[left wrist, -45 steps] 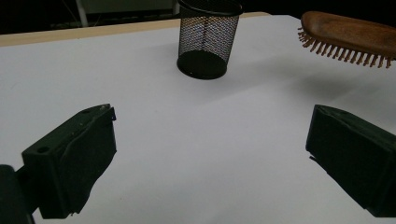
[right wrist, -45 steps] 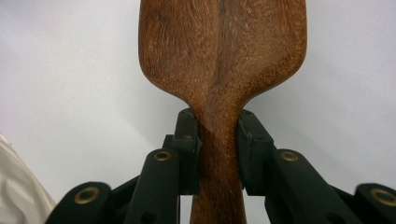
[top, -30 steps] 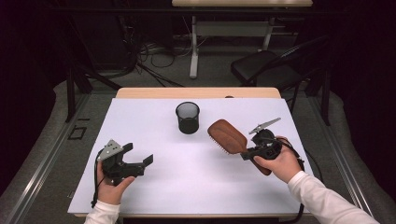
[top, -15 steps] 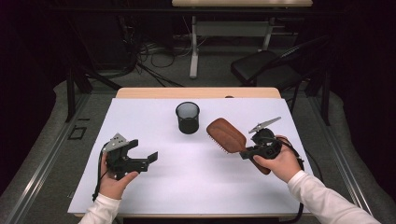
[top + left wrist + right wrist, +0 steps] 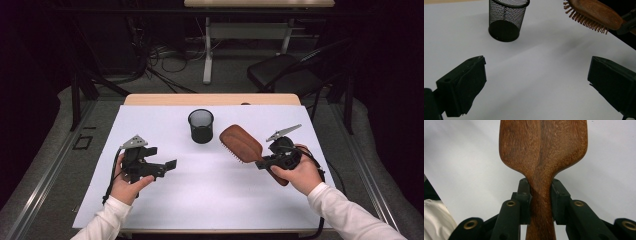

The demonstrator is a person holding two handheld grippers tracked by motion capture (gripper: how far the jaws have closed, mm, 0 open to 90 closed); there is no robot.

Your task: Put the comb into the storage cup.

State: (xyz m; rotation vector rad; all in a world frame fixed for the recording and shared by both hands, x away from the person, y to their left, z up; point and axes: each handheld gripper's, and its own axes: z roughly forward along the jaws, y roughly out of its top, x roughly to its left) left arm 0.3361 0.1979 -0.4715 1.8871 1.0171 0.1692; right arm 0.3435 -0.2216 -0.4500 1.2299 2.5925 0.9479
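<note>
The left claw hangs spread and empty at 7 o'clock over the desk. At 4 o'clock the right claw pinches the brush by its neck, bristles down, probably bound for the cup at 12.

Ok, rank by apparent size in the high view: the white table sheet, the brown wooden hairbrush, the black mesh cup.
1. White table sheet, by far the largest.
2. Brown wooden hairbrush.
3. Black mesh cup, though the brush is lifted nearer the camera, so these two are unsure.
</note>
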